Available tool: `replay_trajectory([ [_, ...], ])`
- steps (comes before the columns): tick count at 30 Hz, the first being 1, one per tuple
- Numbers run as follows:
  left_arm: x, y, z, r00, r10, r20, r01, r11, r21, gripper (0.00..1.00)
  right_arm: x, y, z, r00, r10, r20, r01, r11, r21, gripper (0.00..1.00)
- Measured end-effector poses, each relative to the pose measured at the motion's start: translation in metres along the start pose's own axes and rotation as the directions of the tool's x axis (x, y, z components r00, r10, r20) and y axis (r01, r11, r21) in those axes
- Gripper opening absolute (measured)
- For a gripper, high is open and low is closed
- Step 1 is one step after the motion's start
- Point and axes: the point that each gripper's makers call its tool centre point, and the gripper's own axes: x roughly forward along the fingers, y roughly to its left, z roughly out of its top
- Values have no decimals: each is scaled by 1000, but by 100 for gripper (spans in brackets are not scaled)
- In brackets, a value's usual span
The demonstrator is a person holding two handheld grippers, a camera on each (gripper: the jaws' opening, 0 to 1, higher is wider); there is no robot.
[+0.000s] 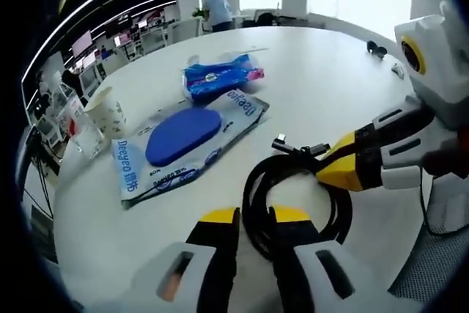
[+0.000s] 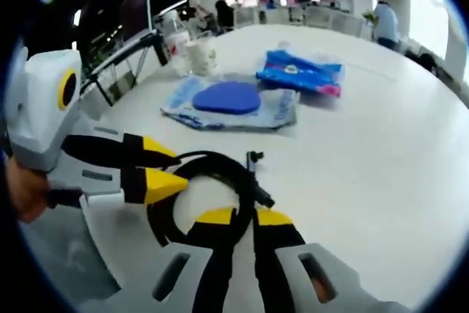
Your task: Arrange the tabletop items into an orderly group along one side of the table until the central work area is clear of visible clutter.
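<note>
Black and rubbery, a coiled cable point(image 1: 293, 203) point(image 2: 209, 188) lies on the white round table point(image 1: 330, 93) point(image 2: 366, 159), at its near edge. In the left gripper view, the coil's near side is pinched between the yellow-tipped jaws of the left gripper point(image 1: 255, 218), while its far side is clamped by the right gripper point(image 1: 331, 168). In the right gripper view, the right gripper point(image 2: 244, 218) is clenched on the coil and the left gripper point(image 2: 172, 168) is seen grasping it from the left. Beyond the cable, a flat wet-wipe pack with a blue oval lid point(image 1: 187, 141) point(image 2: 231, 104) is laid, and behind it a blue plastic packet point(image 1: 220, 78) point(image 2: 300, 72). A patterned paper cup point(image 1: 106, 111) point(image 2: 199, 55) stands near the table's far rim.
</note>
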Motion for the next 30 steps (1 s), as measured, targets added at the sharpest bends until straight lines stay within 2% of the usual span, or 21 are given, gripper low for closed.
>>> replay_trajectory([
  [3, -1, 1, 0, 1000, -15, 14, 15, 999, -29, 26, -1, -1, 0, 1000, -1, -4, 1, 1000, -8, 8],
  [5, -3, 4, 0, 1000, -15, 21, 16, 999, -49, 29, -2, -3, 0, 1000, -6, -4, 6, 1000, -12, 13],
  [8, -5, 7, 4, 999, -15, 33, 17, 997, -70, 31, -5, -8, 2, 1000, -3, 22, 2, 1000, 20, 18],
  [9, -7, 9, 6, 999, -14, 36, 17, 996, -86, 33, -7, -9, 3, 1000, -4, 26, 3, 1000, 23, 18],
  [11, -11, 13, 17, 996, -3, 84, 15, 990, -141, 35, -11, -10, 9, 998, -3, 58, 1, 999, 35, 21],
  [13, -15, 18, 23, 996, 4, 93, 11, 988, -157, 37, -15, -12, 15, 996, 0, 87, -5, 998, 57, 25],
  [16, -16, 26, 32, 993, 19, 119, 4, 982, -191, 40, -17, -16, 19, 995, -6, 95, 0, 998, 56, 26],
  [22, -16, 43, 49, 988, 42, 149, -11, 978, -207, 46, -20, -34, 36, 991, -37, 132, 25, 996, 86, 34],
  [25, -16, 52, 59, 984, 61, 169, -25, 977, -211, 52, -21, -42, 50, 985, -37, 168, 21, 995, 98, 37],
  [27, -16, 58, 64, 981, 78, 179, -41, 978, -205, 57, -22, -48, 58, 982, -52, 180, 38, 996, 83, 39],
  [30, -13, 64, 68, 980, 83, 184, -42, 975, -219, 58, -20, -54, 67, 980, -54, 194, 40, 996, 75, 46],
])
